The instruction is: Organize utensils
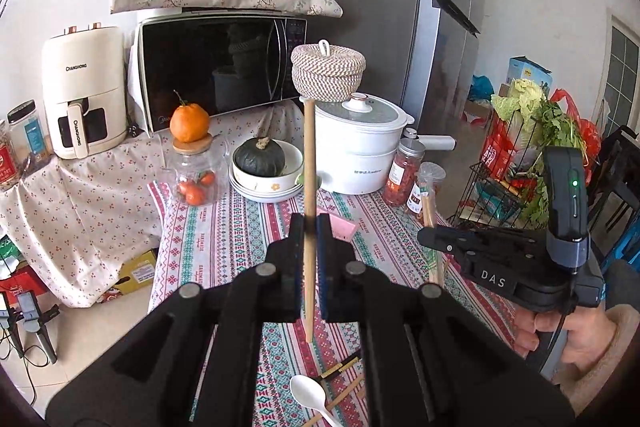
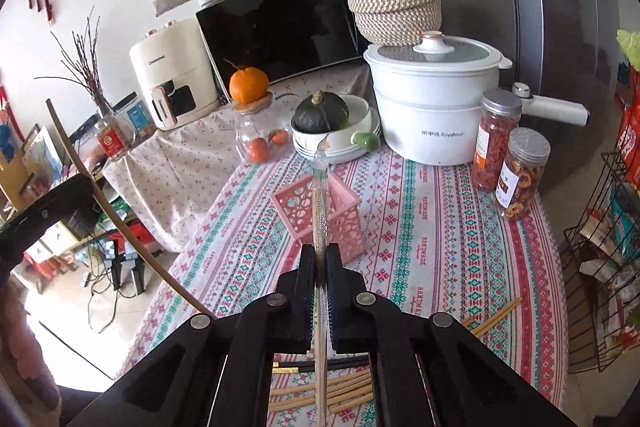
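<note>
- Left gripper (image 1: 307,227): clamped shut on upright wooden chopstick (image 1: 309,163), above patterned tablecloth (image 1: 224,235).
- Right gripper (image 2: 320,267): closed on clear plastic utensil (image 2: 320,179), tip reaching over pink holder (image 2: 344,215) just ahead.
- Loose chopsticks (image 2: 340,393) lay beneath.

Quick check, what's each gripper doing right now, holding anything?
Left gripper: closed on a wooden chopstick, held upright.
Right gripper: closed on a clear utensil, its tip above the pink holder.
</note>
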`<control>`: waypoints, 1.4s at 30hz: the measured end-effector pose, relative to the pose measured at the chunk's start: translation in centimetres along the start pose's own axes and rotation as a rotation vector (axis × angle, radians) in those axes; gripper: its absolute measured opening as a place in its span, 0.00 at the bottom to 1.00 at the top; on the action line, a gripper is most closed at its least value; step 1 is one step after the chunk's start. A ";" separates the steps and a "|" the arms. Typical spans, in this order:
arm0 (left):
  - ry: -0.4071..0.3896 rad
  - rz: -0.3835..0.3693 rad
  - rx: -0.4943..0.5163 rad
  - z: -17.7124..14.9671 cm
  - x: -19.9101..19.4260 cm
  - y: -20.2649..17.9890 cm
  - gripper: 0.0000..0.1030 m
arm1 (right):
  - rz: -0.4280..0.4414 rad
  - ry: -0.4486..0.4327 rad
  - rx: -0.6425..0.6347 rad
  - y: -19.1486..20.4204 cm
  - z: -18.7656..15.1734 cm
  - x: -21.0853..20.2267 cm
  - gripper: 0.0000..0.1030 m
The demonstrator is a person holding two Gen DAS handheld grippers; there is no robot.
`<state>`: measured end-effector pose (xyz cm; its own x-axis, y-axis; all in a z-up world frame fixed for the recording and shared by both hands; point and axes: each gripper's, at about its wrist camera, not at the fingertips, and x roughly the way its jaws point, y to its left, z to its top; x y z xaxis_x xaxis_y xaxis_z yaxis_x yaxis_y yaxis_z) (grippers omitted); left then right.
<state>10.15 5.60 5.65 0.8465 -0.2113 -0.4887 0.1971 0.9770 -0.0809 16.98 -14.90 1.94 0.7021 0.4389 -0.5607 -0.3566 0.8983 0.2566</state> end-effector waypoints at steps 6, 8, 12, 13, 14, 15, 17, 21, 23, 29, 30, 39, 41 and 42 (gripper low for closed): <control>-0.071 -0.026 -0.040 2.8 2.1 0.2 0.07 | 0.047 -0.197 0.057 0.5 4.5 -2.0 0.05; -0.103 -0.034 -0.061 3.4 3.0 0.5 0.07 | 0.055 -0.249 0.075 0.3 6.0 -1.6 0.05; -0.158 -0.043 -0.095 3.6 4.7 1.0 0.07 | 0.036 -0.335 0.067 0.3 8.0 0.0 0.05; -0.165 -0.046 -0.098 3.5 5.3 1.1 0.07 | 0.024 -0.355 0.059 0.4 8.3 0.5 0.05; -0.173 -0.047 -0.099 3.4 5.8 1.1 0.07 | 0.012 -0.375 0.051 0.4 8.5 0.9 0.05; -0.179 -0.051 -0.098 3.4 6.3 1.1 0.07 | 0.009 -0.394 0.048 0.4 8.7 1.4 0.05; -0.181 -0.058 -0.098 3.1 7.3 1.3 0.07 | 0.011 -0.423 0.050 0.3 8.7 2.2 0.05; -0.145 -0.064 -0.098 2.6 9.7 1.4 0.07 | 0.017 -0.437 0.064 -0.3 8.6 4.5 0.05; -0.120 -0.069 -0.100 2.3 10.6 1.5 0.07 | 0.005 -0.427 0.073 -0.7 8.4 6.0 0.05; -0.041 -0.080 -0.099 1.7 12.8 1.8 0.07 | 0.007 -0.370 0.113 -2.4 7.3 9.7 0.05; -0.027 -0.088 -0.105 1.7 13.1 1.9 0.07 | 0.008 -0.358 0.117 -2.5 7.1 10.1 0.06; 0.002 -0.081 -0.185 1.7 13.2 3.2 0.24 | 0.034 -0.315 0.154 -3.4 6.6 9.3 0.23; 0.012 -0.073 -0.195 1.8 12.9 3.3 0.29 | 0.028 -0.315 0.156 -3.6 6.7 8.1 0.30; 0.016 -0.068 -0.194 1.8 12.4 3.3 0.32 | 0.023 -0.316 0.155 -3.6 6.7 7.5 0.36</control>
<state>22.24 6.15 0.90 0.8264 -0.2777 -0.4899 0.1529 0.9479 -0.2794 27.65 -14.77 2.11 0.8598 0.4215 -0.2882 -0.2936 0.8698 0.3965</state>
